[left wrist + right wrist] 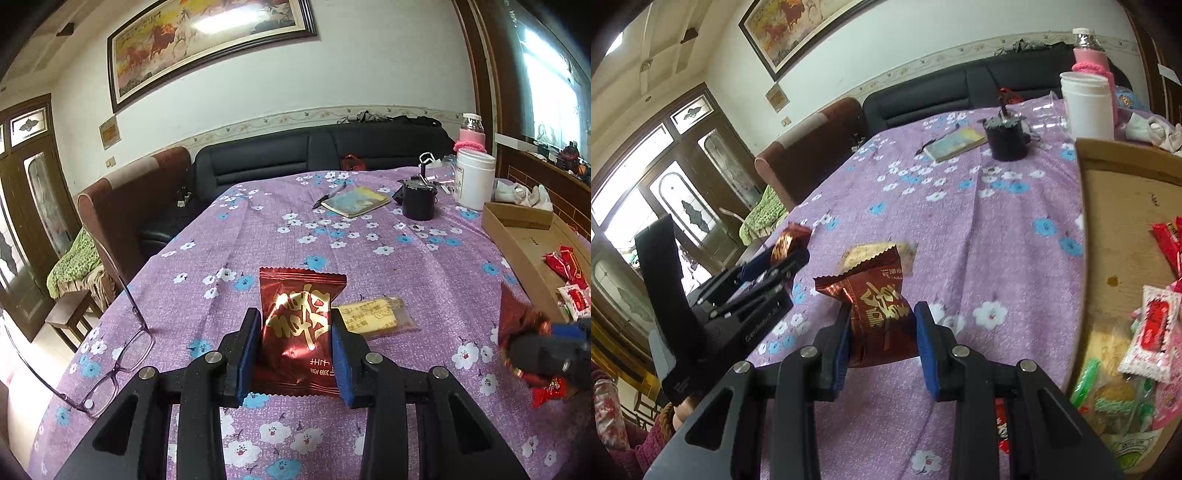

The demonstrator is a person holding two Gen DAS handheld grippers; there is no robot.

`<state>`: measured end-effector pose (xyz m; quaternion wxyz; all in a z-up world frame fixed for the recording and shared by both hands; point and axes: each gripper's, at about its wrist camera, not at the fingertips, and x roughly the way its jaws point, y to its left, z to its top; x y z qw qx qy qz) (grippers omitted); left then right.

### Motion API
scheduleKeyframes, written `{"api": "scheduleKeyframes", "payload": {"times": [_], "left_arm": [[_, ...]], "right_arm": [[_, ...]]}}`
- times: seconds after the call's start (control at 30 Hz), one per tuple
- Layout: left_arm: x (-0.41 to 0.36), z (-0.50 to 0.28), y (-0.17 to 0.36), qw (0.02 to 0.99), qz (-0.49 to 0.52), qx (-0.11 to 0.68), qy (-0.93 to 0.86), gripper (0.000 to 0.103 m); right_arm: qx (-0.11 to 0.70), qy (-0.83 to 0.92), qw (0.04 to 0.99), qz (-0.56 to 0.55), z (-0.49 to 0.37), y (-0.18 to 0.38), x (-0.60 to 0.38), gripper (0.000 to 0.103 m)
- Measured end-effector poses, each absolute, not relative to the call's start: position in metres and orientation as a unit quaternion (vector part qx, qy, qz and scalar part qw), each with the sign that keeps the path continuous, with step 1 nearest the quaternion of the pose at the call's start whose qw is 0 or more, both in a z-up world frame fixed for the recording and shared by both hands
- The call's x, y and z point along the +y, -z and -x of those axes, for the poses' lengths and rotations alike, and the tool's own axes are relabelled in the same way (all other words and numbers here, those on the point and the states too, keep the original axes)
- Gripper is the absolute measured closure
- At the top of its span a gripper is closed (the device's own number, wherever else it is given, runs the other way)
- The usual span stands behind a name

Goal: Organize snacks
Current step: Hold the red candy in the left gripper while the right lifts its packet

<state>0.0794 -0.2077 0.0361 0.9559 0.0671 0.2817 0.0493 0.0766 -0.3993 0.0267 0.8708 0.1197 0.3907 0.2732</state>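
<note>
Both claws loaded. My left gripper [295, 354] is closed to a narrow gap on a dark red snack packet [301, 325], blue pads pinching its sides, packet upright w/ the crimped top edge sticking out past the tips. My right gripper [882, 354] does the same w/ a second red packet [875, 310], tilted, top twisted off to the left. Both look lifted clear of the purple floral tablecloth [258, 240], prob. so I can carry them w/o dragging.

Just beyond the left claw, a yellow biscuit pack [376, 317] lies flat on the cloth, not yet picked up. Eyeglasses [110, 354] sit near the table's left edge; keep clear, easy to knock off.

To the right, the cardboard tray [1115, 221] already holds red, white, pink & green snacks at its near end; far end is bare, so room to drop there. I judge that's the goal: lift over the low tray wall, then release.

Farther back: notebook [356, 201], black pot [417, 203], white jar [474, 181]. Well apart from my path; mid-table is open.
</note>
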Motion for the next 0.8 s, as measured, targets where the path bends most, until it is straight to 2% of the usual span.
{"api": "scheduleKeyframes", "payload": {"times": [0.8], "left_arm": [[-0.1983,-0.0825,-0.0371,0.957,-0.045,0.282,-0.057,0.064]], "right_arm": [[0.403,-0.277,0.864,-0.118,-0.0761,-0.0195,-0.3951,0.071]]}}
